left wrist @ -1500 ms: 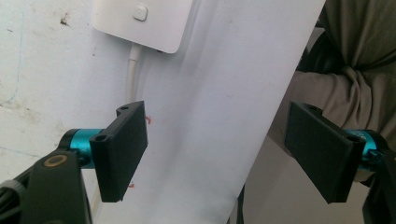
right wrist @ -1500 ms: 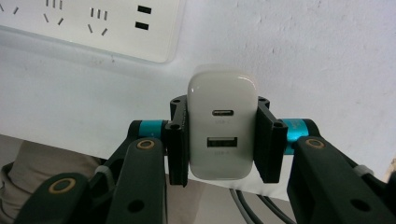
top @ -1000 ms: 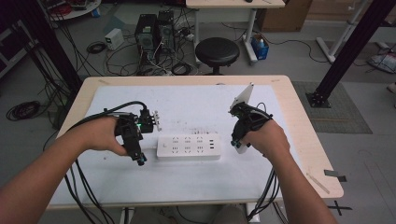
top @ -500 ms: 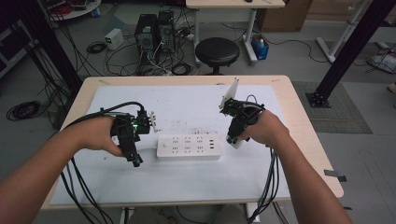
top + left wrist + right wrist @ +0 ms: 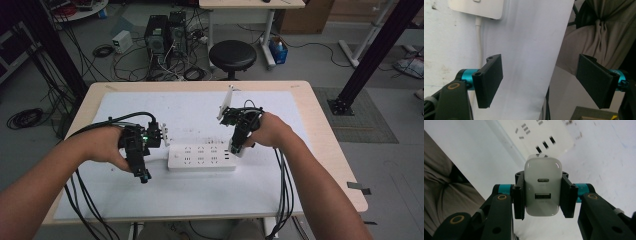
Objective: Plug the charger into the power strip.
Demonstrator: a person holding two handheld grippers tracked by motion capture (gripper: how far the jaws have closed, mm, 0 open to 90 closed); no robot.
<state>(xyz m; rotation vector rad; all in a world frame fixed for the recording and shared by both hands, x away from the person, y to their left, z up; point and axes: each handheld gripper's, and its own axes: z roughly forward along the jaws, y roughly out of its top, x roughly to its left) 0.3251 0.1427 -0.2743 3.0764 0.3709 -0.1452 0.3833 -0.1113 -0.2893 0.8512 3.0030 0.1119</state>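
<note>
A white power strip lies flat on the white mat in the middle of the table. My right gripper is shut on a white USB charger and holds it right over the strip's right end. In the right gripper view the charger sits between the jaws of my right gripper, ports facing the camera, with the strip's sockets just beyond it. My left gripper rests beside the strip's left end, pointing back toward the person. In its own view my left gripper is open and empty, with the strip's corner and its white cord behind.
The white mat covers most of the wooden table. Black cables trail from both grippers over the near edge. Behind the table stand a black stool and computer towers. A black frame post rises at the right.
My right gripper has carried the charger left and down, from beside the strip's right end to just over it. The left gripper has hardly moved.
</note>
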